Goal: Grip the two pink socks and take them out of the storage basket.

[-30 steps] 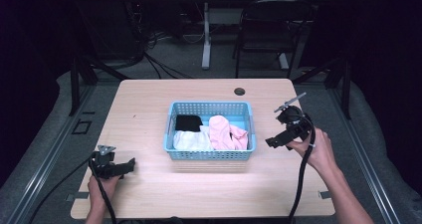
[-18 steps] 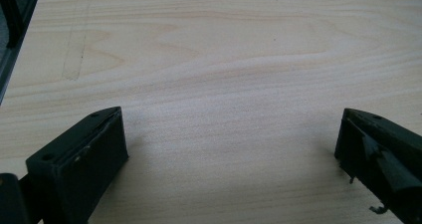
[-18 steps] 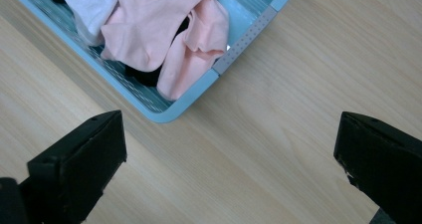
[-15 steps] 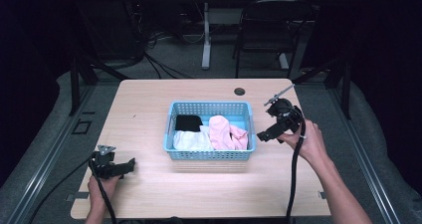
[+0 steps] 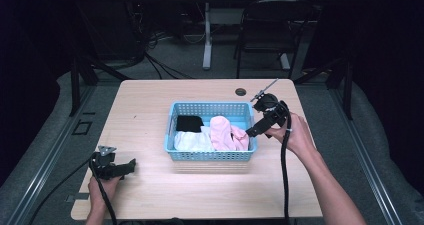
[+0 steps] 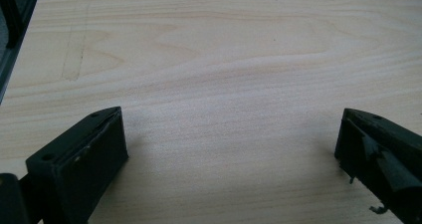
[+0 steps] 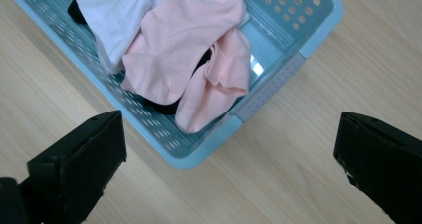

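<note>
- Two grippers, nothing grasped yet: right gripper (image 5: pixel 252 130), jaws wide apart, hovers over the basket's (image 5: pixel 210 155) right end, above the pink socks (image 7: pixel 184 59).
- Left gripper (image 5: pixel 131 164) (jaws apart) waits near-left on the table (image 6: pixel 224 59).
- Every garment sits in the basket; picking appears not yet begun.

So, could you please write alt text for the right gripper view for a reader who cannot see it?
The right gripper, jaws wide open, hovers over a corner of a light blue basket holding pink socks and a white garment. The basket rests on a pale wooden table.

High overhead and close right-claw views, sharing basket (image 5: pixel 210 155).
</note>
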Motion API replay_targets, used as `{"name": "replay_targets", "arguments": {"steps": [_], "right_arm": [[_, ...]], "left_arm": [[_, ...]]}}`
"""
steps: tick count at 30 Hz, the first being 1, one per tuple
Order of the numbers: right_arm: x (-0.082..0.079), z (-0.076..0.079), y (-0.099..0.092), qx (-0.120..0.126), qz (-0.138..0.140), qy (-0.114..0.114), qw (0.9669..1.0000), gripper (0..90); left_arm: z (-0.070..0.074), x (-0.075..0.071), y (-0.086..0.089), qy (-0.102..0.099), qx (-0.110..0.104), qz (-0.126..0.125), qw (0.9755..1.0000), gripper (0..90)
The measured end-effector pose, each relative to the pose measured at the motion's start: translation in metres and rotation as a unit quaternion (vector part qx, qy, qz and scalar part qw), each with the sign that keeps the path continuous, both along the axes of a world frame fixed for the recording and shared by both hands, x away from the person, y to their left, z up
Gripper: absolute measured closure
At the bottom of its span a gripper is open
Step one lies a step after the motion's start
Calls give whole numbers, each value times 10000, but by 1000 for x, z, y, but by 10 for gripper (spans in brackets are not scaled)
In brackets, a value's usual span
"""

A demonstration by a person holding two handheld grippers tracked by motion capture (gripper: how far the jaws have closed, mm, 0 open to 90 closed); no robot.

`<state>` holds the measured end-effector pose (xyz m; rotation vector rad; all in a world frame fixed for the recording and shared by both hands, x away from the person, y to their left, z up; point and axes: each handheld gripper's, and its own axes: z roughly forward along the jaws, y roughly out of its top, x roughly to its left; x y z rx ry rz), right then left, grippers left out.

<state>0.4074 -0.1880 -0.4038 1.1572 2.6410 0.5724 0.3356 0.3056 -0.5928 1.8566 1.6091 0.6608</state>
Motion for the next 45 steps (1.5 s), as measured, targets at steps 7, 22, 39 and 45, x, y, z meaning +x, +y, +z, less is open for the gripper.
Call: {"name": "replay_targets", "arguments": {"steps": [7, 22, 39, 45], "right_arm": [[7, -2, 17, -13, 141, 51, 9999, 0], [23, -20, 50, -43, 401, 303, 9987, 0], [48, -72, 97, -262, 551, 963, 9935, 38], [55, -88, 102, -308, 418, 1149, 9920, 92]], "left_arm": [[0, 0, 0, 3, 0, 0, 10000, 0], [0, 0, 0, 2, -2, -1, 10000, 0], [0, 0, 0, 12, 9, -16, 10000, 0], [0, 1, 0, 29, 12, -37, 10000, 0]]}}
